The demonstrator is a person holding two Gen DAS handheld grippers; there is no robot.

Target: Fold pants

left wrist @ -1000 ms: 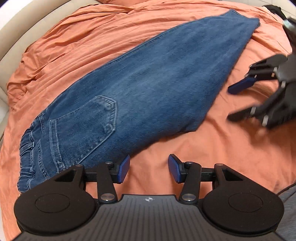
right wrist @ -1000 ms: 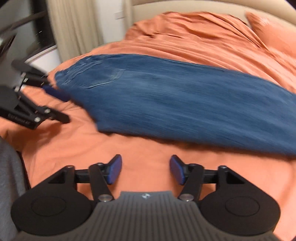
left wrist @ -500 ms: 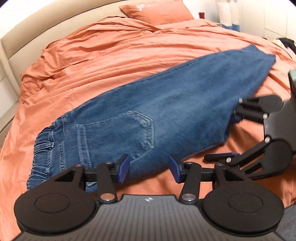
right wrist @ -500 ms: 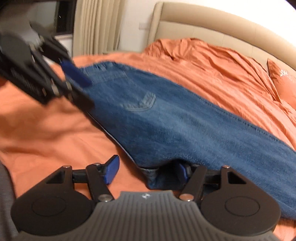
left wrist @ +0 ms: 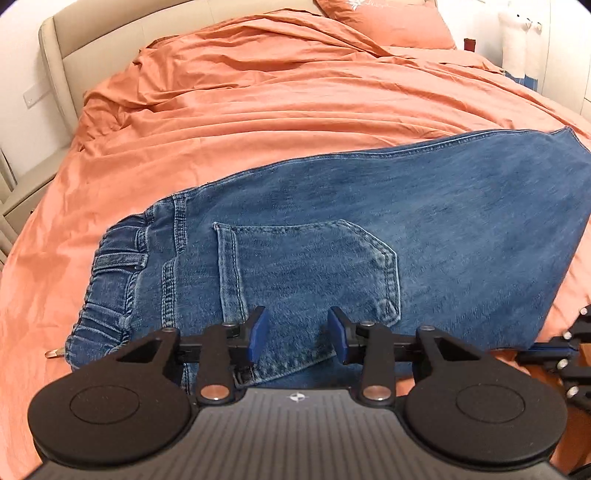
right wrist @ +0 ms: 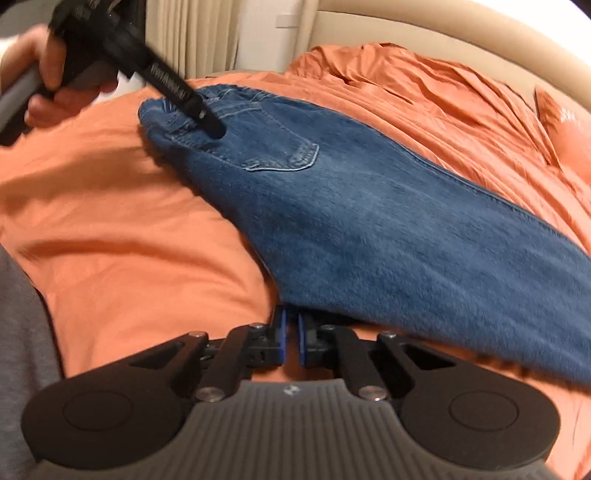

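Blue jeans (left wrist: pixel 369 229) lie folded lengthwise on the orange bed cover, back pocket (left wrist: pixel 306 269) up, waistband (left wrist: pixel 110 280) at the left. My left gripper (left wrist: pixel 297 334) is open, its fingers over the near edge of the jeans below the pocket. In the right wrist view the jeans (right wrist: pixel 369 221) run from the far left to the right. My right gripper (right wrist: pixel 291 341) is shut on the near edge of the jeans. The left gripper (right wrist: pixel 210 127) shows there over the waistband end.
The orange cover (left wrist: pixel 258 103) is wrinkled, with a pillow (left wrist: pixel 388 22) at the far side. A beige headboard (right wrist: pixel 443 40) and curtains (right wrist: pixel 192 33) stand behind the bed. A grey sleeve (right wrist: pixel 18 350) is at the near left.
My left gripper has moved in over the jeans near the pocket. My right gripper has closed from open onto the near edge of the jeans.
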